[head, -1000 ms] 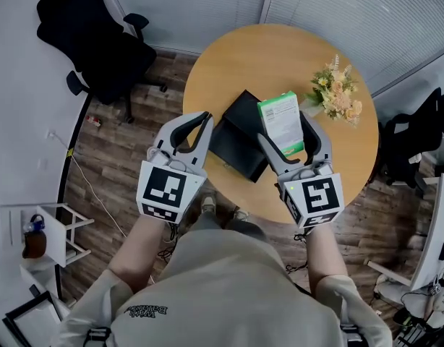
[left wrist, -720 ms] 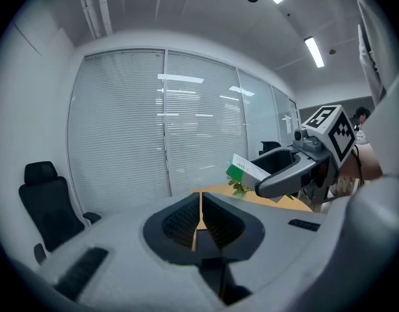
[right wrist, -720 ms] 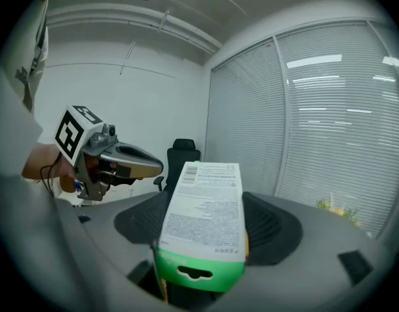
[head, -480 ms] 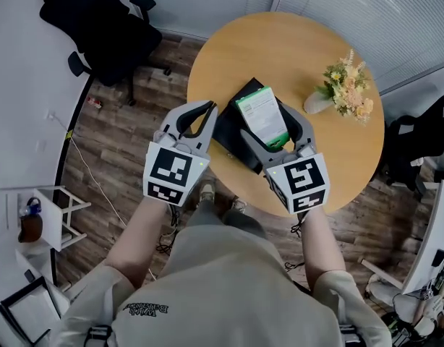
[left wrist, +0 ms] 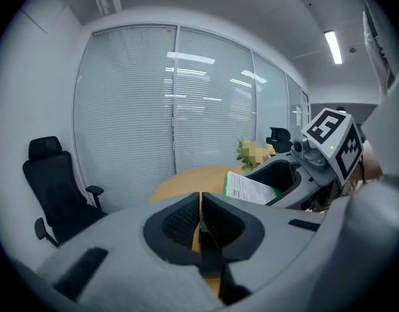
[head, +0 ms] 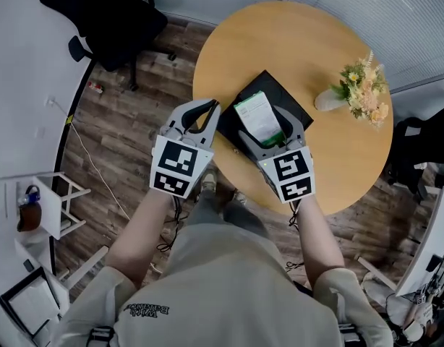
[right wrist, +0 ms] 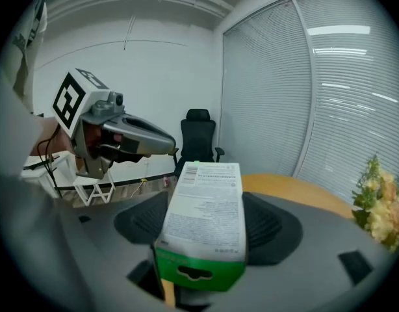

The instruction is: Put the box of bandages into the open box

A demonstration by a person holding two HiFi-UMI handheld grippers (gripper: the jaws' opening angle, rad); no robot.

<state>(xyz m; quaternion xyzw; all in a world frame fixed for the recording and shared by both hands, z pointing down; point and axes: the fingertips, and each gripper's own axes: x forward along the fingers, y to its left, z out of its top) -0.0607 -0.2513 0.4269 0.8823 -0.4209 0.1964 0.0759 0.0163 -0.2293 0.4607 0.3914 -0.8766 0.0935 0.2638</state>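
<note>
Green-and-white box of bandages sat clamped between the jaws of your right hand-held gripper, over the open black box on the round wooden counter. Your left hand-held gripper had its jaws together, holding nothing.

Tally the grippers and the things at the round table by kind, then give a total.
Boxes: 2, the black open box and the bandage box clamped in the right gripper
Flower bunch: 1
Grippers: 2, the left gripper shut on nothing, and the right gripper
Total: 5
</note>
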